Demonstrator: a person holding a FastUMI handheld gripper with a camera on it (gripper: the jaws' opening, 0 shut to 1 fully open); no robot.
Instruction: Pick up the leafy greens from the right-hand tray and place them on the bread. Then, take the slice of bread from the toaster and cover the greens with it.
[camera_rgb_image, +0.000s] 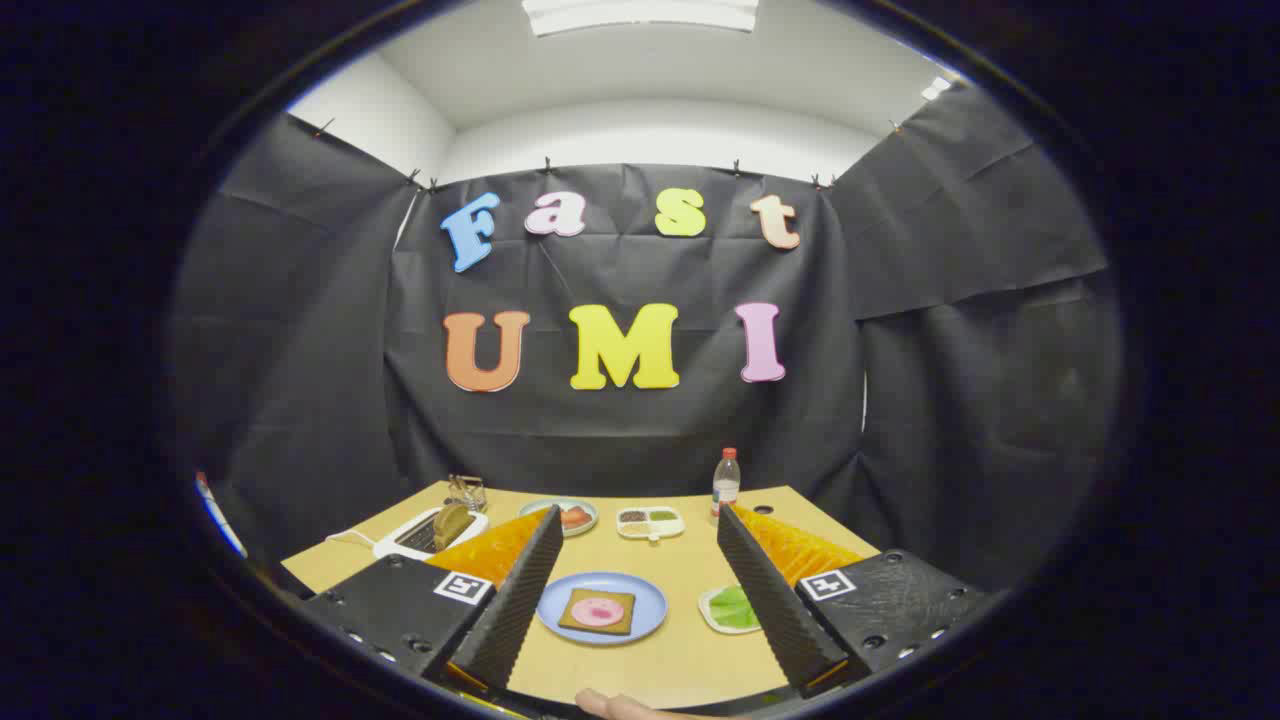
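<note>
My gripper (640, 540) is open, held above the wooden table, with nothing between its two black ribbed fingers (520, 590). Between the fingers and below them lies a blue plate (555, 615) holding a slice of bread (598, 611) with a pink slice of meat on top. The leafy greens (733, 607) rest in a small white tray (712, 610) just beside the right finger, partly hidden by it. A white toaster (425, 535) with a slice of bread (452, 522) sticking up from it stands beyond the left finger.
At the back of the table sit a plate with red food (572, 516), a white divided dish (650, 521), a bottle with a red cap (726, 484) and a small wire rack (467, 491). A hand (625, 706) shows at the near table edge.
</note>
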